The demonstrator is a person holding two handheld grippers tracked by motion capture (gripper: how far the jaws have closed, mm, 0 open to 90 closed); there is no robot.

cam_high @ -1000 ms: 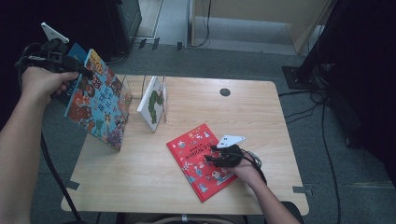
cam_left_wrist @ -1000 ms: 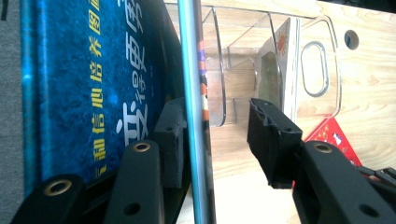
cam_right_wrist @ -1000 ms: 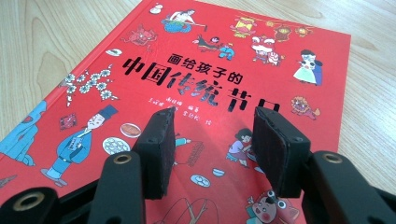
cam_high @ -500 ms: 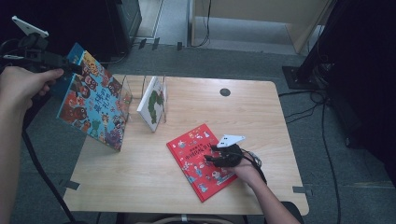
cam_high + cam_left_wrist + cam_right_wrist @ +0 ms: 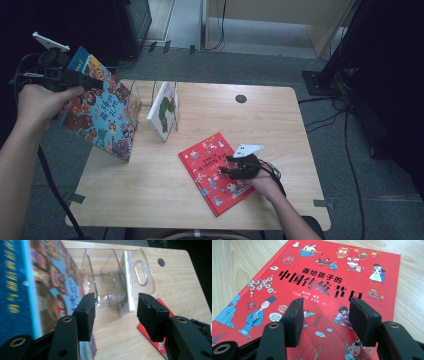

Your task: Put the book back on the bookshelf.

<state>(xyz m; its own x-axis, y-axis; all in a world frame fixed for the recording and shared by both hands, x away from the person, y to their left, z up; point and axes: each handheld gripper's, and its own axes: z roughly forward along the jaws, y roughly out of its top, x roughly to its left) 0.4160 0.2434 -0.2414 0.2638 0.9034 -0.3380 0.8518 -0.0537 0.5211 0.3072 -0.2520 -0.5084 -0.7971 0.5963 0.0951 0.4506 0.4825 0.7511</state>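
Hardcover stiffness lets the blue picture book (image 5: 102, 117) be taken by its top edge, though its glossy cover may slip; it leans at the table's (image 5: 280, 115) left edge against the clear rack (image 5: 135, 100). Beside it, the left gripper (image 5: 116, 312) has just been opening, nothing between its jaws, seemingly letting go. The right gripper (image 5: 325, 320) hovers half-open over the flat red book (image 5: 332, 277).

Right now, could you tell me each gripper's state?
Left gripper: open, jaws just been opening, nothing between them.
Right gripper: open, over the red book.
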